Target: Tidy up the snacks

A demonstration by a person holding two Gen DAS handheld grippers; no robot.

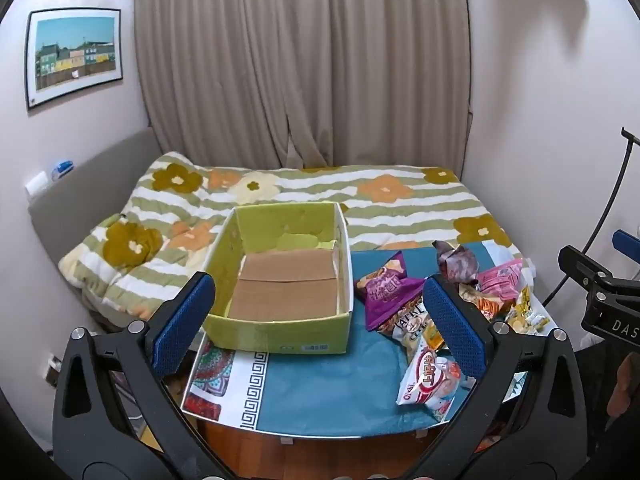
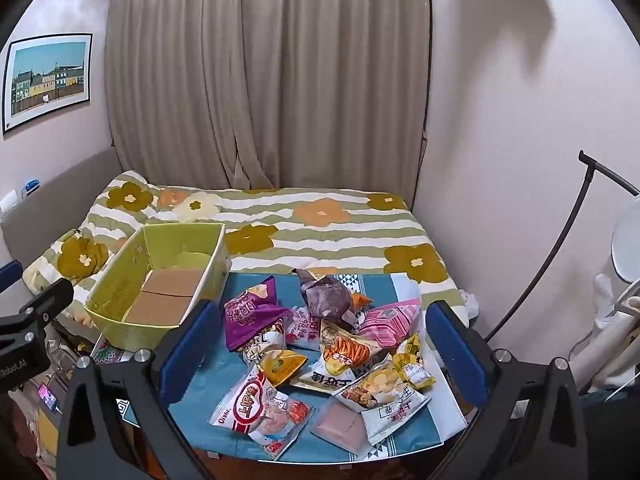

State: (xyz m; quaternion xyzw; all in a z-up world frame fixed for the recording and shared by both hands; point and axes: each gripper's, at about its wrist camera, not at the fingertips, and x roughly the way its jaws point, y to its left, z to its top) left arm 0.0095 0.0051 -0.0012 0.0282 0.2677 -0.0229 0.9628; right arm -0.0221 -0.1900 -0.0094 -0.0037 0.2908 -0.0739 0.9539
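Note:
A green cardboard box [image 1: 280,336], open and holding nothing, stands on the left of a small table with a teal cloth [image 1: 320,392]; it also shows in the right wrist view [image 2: 120,280]. Several snack packets lie in a heap on the right: a purple bag [image 2: 248,312], a white-and-red Oishi bag [image 2: 260,408], a pink bag [image 2: 388,320], a dark crumpled bag [image 2: 328,292]. My left gripper [image 1: 320,324] is open, held before the box and above the table. My right gripper [image 2: 324,348] is open, held above the heap. Neither holds anything.
A bed with a flowered, striped quilt [image 1: 380,200] lies behind the table, with curtains [image 1: 300,60] behind it. A black stand's rod [image 2: 560,248] curves up at the right. The wooden floor [image 1: 312,456] shows below the table's front edge.

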